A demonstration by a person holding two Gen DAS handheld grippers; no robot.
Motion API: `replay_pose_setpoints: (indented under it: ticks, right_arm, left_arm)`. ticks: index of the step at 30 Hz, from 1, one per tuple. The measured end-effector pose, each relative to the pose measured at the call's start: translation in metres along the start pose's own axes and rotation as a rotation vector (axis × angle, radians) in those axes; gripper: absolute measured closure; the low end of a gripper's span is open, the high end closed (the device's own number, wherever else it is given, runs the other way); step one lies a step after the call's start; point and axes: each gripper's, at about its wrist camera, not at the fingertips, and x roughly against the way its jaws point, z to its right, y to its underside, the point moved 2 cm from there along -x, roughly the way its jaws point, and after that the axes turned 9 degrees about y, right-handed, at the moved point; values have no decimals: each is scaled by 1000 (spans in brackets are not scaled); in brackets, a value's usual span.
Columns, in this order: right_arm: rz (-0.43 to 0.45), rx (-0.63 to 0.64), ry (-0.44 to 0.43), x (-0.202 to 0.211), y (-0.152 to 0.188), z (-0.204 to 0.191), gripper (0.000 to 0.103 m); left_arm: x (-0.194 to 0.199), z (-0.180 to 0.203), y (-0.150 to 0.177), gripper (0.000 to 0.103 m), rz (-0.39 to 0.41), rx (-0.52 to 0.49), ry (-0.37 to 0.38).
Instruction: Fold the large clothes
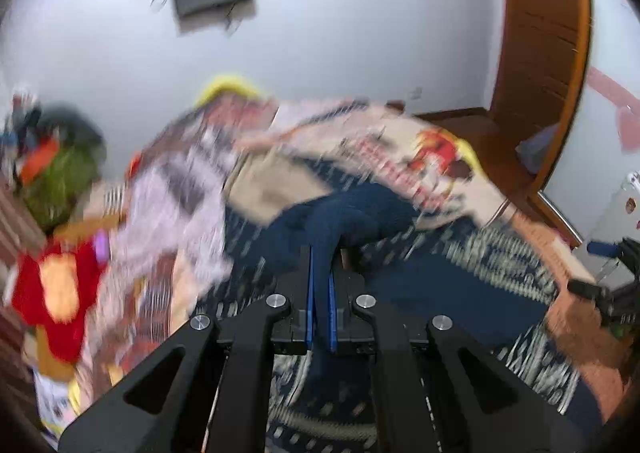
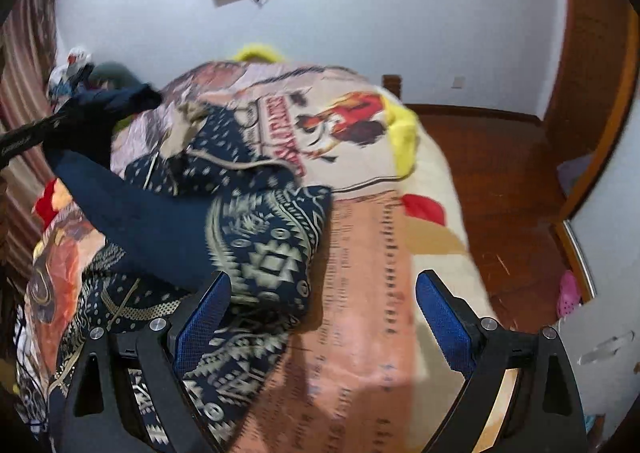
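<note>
We're pinching the navy sleeve (image 1: 320, 221) in the left claw (image 1: 321, 253), right claw (image 2: 324, 317) hanging wide above the patterned hoodie (image 2: 264, 249), so we're keeping that pull slow and even.

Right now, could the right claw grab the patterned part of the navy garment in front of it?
Probably yes. The right claw is open, and the garment lies on the blanket by its left finger, with nothing in between. The left claw already pinches the plain sleeve.

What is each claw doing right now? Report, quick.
Left claw: closed on the dark navy sleeve.
Right claw: open, holding nothing, above the patterned garment on the bed.
</note>
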Motion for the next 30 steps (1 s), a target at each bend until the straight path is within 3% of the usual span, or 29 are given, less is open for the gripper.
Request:
replay_pose_setpoints:
  ticks: [4,8,11,13,15,20,24,30]
  right_arm:
    - [-58,57,-24,-26,-4,-28,10]
    - [-148,99,10,-61,-3,-50,10]
    - [-173,122,57,-75,-2,-59,10]
    - [-161,142,76,-77,-4,-64,10]
    - [-134,182,114,-76,-6,-69,10]
    - [28,295,208,-56,-18,-85,10]
    - [116,261,190,-38,-36,-88,10]
    - [112,272,139,-40,-43,-98,10]
  left_arm:
    - [-30,-48,61,98,-141,122,14]
    - [-58,-75,115,97,-275,202,26]
    - [-58,-86,141,81,-305,254,64]
    - [-54,-91,148,61,-298,264,63]
    - [-46,-96,150,53,-286,275,67]
    - [-29,-98,137,48,-245,304,127]
    - [-37,-88,115,45,-229,305,175]
    - [-87,-73,96,44,-300,335,185]
